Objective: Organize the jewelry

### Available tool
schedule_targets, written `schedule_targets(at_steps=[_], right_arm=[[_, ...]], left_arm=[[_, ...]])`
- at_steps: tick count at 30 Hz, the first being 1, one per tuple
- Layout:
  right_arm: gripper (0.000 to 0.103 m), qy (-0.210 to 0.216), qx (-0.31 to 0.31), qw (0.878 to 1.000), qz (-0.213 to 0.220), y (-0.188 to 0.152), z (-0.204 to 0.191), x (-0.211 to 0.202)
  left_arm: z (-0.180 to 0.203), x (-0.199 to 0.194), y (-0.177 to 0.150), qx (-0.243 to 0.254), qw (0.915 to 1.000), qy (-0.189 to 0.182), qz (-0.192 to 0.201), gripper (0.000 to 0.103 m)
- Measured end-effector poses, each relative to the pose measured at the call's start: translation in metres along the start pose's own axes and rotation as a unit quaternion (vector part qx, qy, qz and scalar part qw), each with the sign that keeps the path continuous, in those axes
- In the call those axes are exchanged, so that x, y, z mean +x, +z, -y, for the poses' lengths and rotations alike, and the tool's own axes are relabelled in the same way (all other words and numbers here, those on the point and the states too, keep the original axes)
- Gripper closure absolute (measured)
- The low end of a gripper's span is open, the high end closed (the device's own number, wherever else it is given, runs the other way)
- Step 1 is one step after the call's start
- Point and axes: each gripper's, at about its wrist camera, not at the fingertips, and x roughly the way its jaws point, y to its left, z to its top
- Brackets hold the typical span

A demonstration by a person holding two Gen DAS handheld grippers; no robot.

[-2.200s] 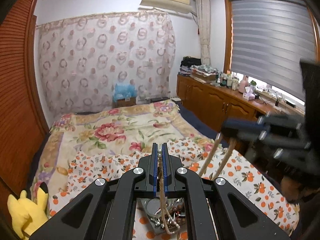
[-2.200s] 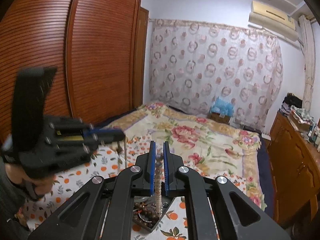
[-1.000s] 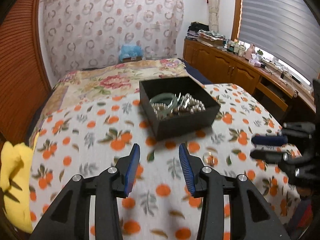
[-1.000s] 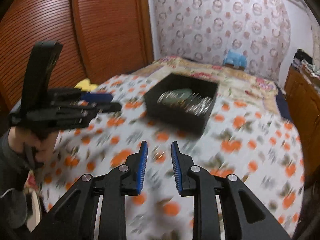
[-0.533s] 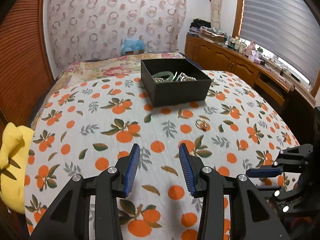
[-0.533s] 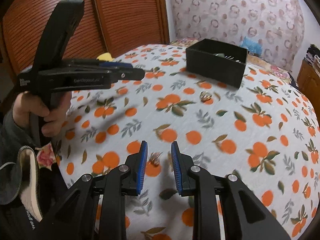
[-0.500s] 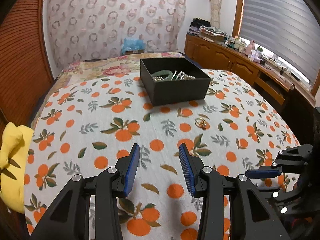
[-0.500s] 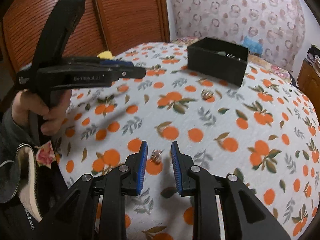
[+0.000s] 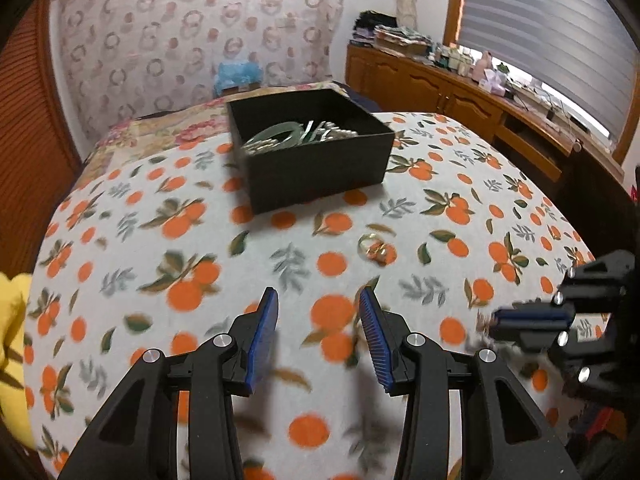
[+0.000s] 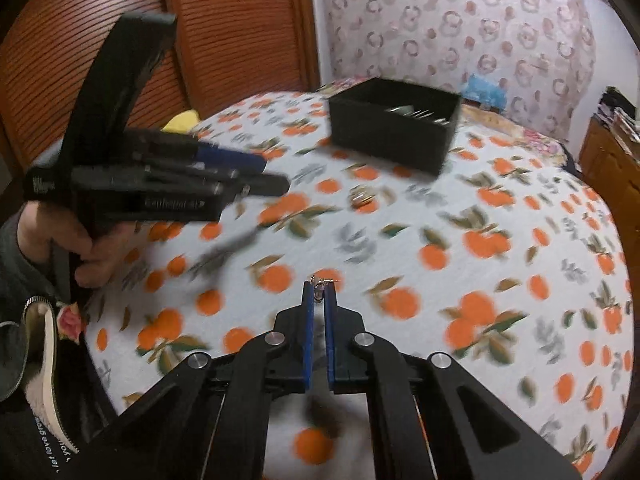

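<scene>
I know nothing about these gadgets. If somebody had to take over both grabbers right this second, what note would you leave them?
Right gripper: its jaws have just been closing and are now shut on a small silvery jewelry piece at the fingertips, low over the orange-print bedspread.
Left gripper: open, empty, above the spread.
Black box: on the bed, already holding a green bangle and silvery beads.
Gold ring: loose on the spread, between the left gripper and the box.
Done: several pieces boxed.
Left: probably carry the pinched piece to the box, then fetch the ring.

Home bedroom, bed (image 9: 480,184) in orange-print cover, louvred wardrobe (image 10: 224,20), curtain (image 9: 192,40)
</scene>
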Motion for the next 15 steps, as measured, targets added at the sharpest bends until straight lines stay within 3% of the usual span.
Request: schedule_targets(at_steps=[7, 10, 15], right_arm=[[0.097, -0.011, 0.012, 1.000, 0.021, 0.018, 0.034, -0.008], [0.097, -0.012, 0.015, 1.000, 0.025, 0.025, 0.045, -0.007], [0.097, -0.013, 0.019, 0.999, 0.030, 0.032, 0.057, -0.005]], left_arm=[[0.020, 0.022, 0.024, 0.024, 0.9995, -0.016, -0.011, 0.062], [0.028, 0.030, 0.030, 0.035, 0.9992, -0.018, -0.011, 0.049], [0.032, 0.048, 0.034, 0.044, 0.9985, -0.016, -0.028, 0.053]])
